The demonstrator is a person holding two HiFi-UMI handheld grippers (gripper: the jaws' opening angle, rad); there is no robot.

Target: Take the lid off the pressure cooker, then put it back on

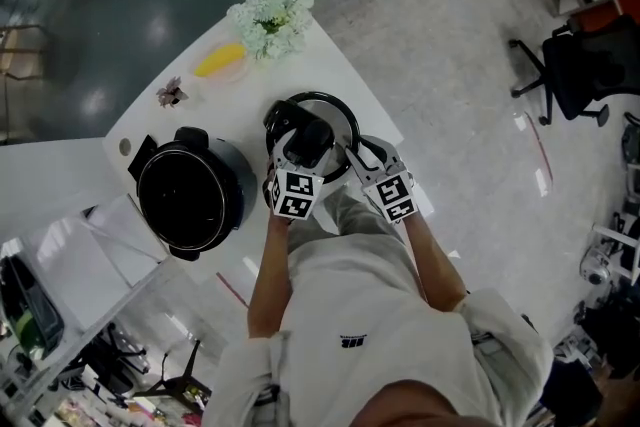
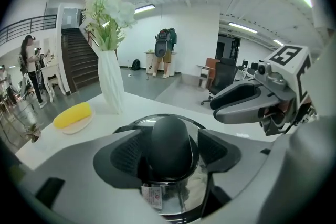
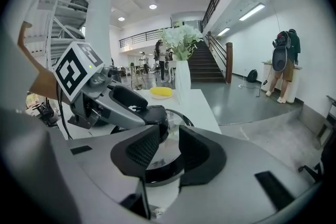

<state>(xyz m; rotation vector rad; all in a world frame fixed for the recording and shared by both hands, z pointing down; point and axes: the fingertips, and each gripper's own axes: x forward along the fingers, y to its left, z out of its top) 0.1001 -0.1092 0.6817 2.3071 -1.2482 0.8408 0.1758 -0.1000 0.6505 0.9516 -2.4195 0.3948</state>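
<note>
The black pressure cooker (image 1: 190, 195) stands open on the white table (image 1: 345, 65), left of my grippers. Its glass lid (image 1: 335, 115) lies flat on the table to the cooker's right. My left gripper (image 2: 170, 152) is open, its jaws on either side of the lid's black knob (image 2: 170, 139) with slight gaps at the pads. Over the lid's near right rim (image 3: 157, 173), my right gripper (image 3: 169, 152) is open by a narrow gap, and nothing is pressed between its pads. Both grippers show side by side in the head view, left gripper (image 1: 310, 140) and right gripper (image 1: 358, 155).
A white vase of pale flowers (image 1: 275, 15) stands at the table's far end, next to a yellow item on a small plate (image 1: 220, 60) and a small dried flower (image 1: 172, 93). The table edge runs just right of the lid. An office chair (image 1: 580, 65) stands on the floor far right.
</note>
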